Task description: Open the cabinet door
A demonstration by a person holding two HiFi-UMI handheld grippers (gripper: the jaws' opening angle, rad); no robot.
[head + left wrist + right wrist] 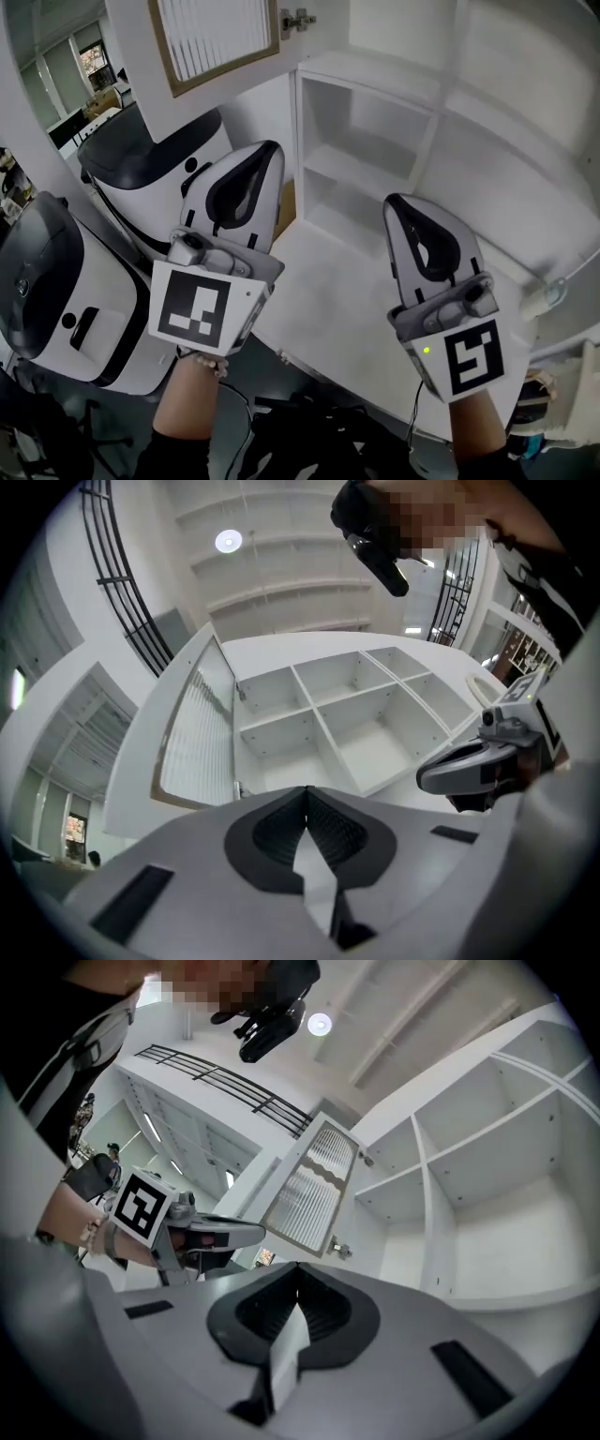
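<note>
1. Up at the top left of the head view, the cabinet door (216, 37) stands swung open, well clear of the white cabinet (441, 117). Its ribbed glass pane sits in a wood-coloured frame, and a metal hinge (297, 19) shows beside its edge.
2. The cabinet's compartments lie open to view, white inside and split by shelves and upright dividers.
3. The left tool (270, 150) is narrow, its jaws pressed tip to tip with nothing between them. It hangs below the door in the head view and is apart from it.
4. The right tool (394, 199) is likewise closed and empty. It is held before the open compartments and touches nothing.
5. Each tool carries a marker cube with a blocky black-and-white square pattern, one on the left (192, 309) and one on the right (473, 359). A small green light (427, 350) glows beside the right one.
6. Left of the cabinet stand two white-and-black machines (56, 291), one behind the other.
</note>
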